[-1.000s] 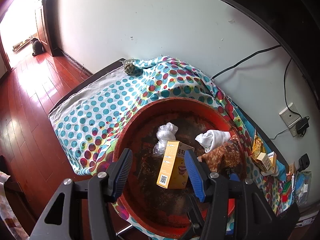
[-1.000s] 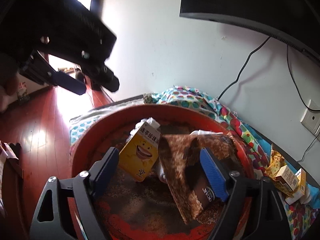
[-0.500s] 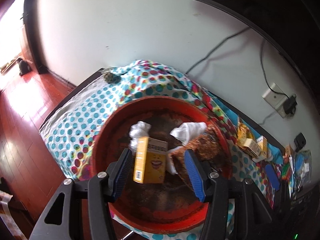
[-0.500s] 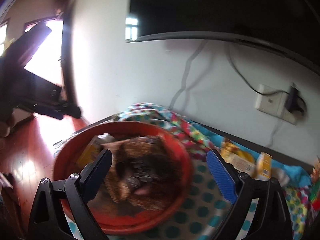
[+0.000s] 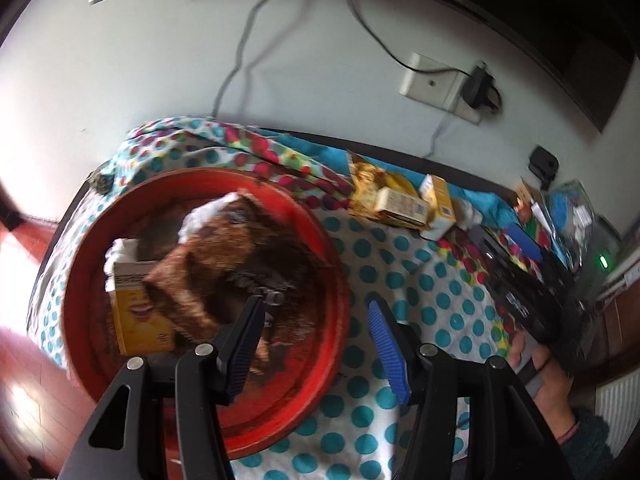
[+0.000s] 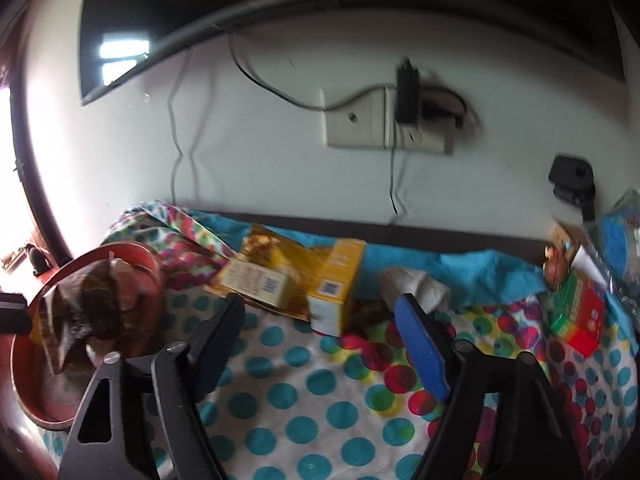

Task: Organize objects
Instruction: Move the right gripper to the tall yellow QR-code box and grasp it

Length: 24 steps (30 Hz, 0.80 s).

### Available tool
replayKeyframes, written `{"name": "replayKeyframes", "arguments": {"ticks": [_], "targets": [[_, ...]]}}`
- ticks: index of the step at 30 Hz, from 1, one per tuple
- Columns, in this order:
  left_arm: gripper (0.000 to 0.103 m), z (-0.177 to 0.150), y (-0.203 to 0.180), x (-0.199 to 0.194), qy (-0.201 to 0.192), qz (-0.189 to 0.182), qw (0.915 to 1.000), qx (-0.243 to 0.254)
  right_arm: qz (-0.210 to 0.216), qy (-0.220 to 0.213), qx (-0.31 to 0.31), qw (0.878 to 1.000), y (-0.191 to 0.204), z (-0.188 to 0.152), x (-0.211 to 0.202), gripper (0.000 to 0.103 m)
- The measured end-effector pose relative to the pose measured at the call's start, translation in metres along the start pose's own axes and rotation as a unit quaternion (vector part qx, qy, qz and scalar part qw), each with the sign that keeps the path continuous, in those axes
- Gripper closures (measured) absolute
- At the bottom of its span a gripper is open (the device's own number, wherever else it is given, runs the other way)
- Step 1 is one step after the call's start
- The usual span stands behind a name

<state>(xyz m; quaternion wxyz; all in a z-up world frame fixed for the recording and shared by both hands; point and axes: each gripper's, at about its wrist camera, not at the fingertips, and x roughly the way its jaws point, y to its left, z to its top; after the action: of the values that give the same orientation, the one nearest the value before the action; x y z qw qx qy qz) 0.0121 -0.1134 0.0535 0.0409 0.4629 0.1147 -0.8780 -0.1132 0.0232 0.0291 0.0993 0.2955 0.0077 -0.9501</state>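
A red round tray (image 5: pixel 328 264) lies on the polka-dot cloth and holds a yellow smiling carton (image 5: pixel 140 316), a brown wrapper (image 5: pixel 216 256) and white crumpled wraps (image 5: pixel 120 250). My left gripper (image 5: pixel 316 344) is open and empty over the tray's right rim. My right gripper (image 6: pixel 320 344) is open and empty above the cloth, just in front of a yellow carton (image 6: pixel 336 280), a pale yellow box (image 6: pixel 260 282) on a gold wrapper (image 6: pixel 276 250), and a white crumpled wrap (image 6: pixel 416 286). The tray (image 6: pixel 24 368) lies at the left in the right wrist view.
A red-green box (image 6: pixel 580 314) and small packets lie at the right on the cloth (image 6: pixel 304 408). The wall behind has a socket with a charger (image 6: pixel 406 92) and hanging cables. A dark screen hangs above. The person's right hand (image 5: pixel 536 372) shows at the right in the left wrist view.
Both grippers have swung right, away from the tray's middle. The right one now faces the yellow boxes; the brown wrapper lies in the tray.
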Motion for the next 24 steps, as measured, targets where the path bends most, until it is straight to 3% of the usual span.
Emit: {"name": "replayKeyframes", "arguments": {"ticks": [8,17,24], "targets": [[0.047,-0.017,-0.043,0.052,0.039,-0.025,0.9973,0.057,-0.007,0.040,0.020,0.999,-0.003,-0.005,0.068,0.031],[0.047,-0.018,-0.042,0.066,0.009,0.006,0.9970,0.076,-0.020,0.069,0.046,0.996,0.011,-0.017,0.105,0.031],[0.047,-0.020,-0.044,0.074,0.001,0.000,0.9967,0.081,-0.011,0.098,0.048,0.994,0.019,-0.022,0.119,0.053]]}}
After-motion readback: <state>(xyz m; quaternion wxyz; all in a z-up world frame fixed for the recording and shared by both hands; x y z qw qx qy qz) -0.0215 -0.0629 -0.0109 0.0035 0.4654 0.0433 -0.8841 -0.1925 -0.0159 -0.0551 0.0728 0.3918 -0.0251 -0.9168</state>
